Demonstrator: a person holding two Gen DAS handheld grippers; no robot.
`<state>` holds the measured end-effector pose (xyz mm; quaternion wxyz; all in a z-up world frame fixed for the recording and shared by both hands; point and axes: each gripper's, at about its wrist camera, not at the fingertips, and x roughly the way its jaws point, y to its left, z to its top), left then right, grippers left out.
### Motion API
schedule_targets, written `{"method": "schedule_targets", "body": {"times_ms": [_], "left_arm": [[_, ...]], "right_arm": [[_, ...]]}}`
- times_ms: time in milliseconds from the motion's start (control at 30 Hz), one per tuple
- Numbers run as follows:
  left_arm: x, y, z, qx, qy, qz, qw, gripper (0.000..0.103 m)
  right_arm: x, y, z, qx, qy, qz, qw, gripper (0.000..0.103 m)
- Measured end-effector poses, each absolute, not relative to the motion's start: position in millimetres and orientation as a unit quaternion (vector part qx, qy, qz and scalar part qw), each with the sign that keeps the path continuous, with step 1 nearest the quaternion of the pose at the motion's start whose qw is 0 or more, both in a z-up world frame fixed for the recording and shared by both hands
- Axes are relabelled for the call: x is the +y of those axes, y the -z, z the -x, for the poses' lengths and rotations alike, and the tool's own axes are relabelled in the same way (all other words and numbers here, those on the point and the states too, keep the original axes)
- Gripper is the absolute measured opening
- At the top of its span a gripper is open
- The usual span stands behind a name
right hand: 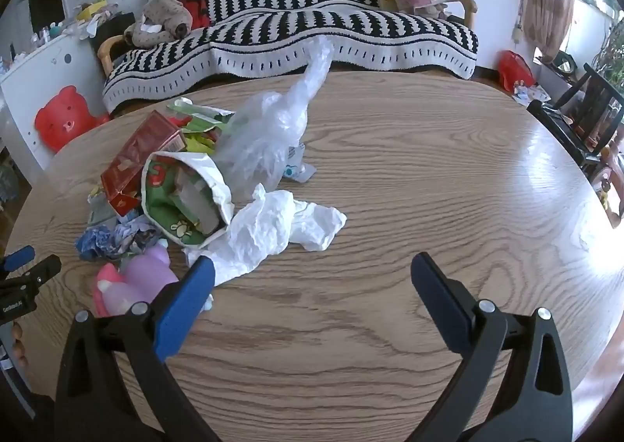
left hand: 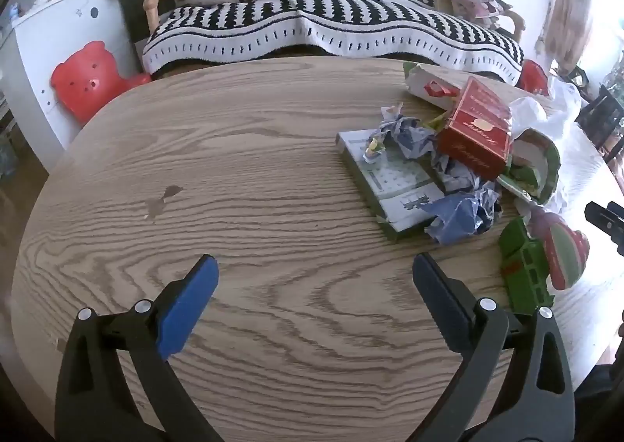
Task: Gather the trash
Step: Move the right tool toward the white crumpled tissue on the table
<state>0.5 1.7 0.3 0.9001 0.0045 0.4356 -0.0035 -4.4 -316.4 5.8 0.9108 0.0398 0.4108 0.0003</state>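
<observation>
A round wooden bench (right hand: 390, 153) carries a heap of trash between two hand-held tools, with a striped sofa (right hand: 296, 32) beyond at twelve o'clock. In the right wrist view the heap sits at ten o'clock: a clear plastic bag (right hand: 273, 130) rising over it, a red carton (right hand: 136, 157) on top, a crumpled white bag (right hand: 273, 227) spilling toward the right gripper (right hand: 312, 278), whose jaws stand wide apart and empty. The left gripper (left hand: 314, 282), likewise spread and holding nothing, sees the pile at two o'clock, crumpled blue paper (left hand: 460, 212) nearest. The soundest start looks to be pinching a bunched fold of the white bag, not the slippery flat film.
</observation>
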Motion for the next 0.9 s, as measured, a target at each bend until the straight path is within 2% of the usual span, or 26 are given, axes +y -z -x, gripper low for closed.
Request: {"method": "schedule_targets", "body": {"times_ms": [467,900], "left_arm": [[-5,-1,3,0.421,0.004,-0.008,0.907,0.097],[-5,20,-19,0.433,-0.007,0.003,0.901,0.097]], "right_arm": [[-313,-5,3,0.416,-0.003,-0.041,0.908,0.097],[-311,7,-6,0.423,0.000,-0.039,0.906,0.098]]}}
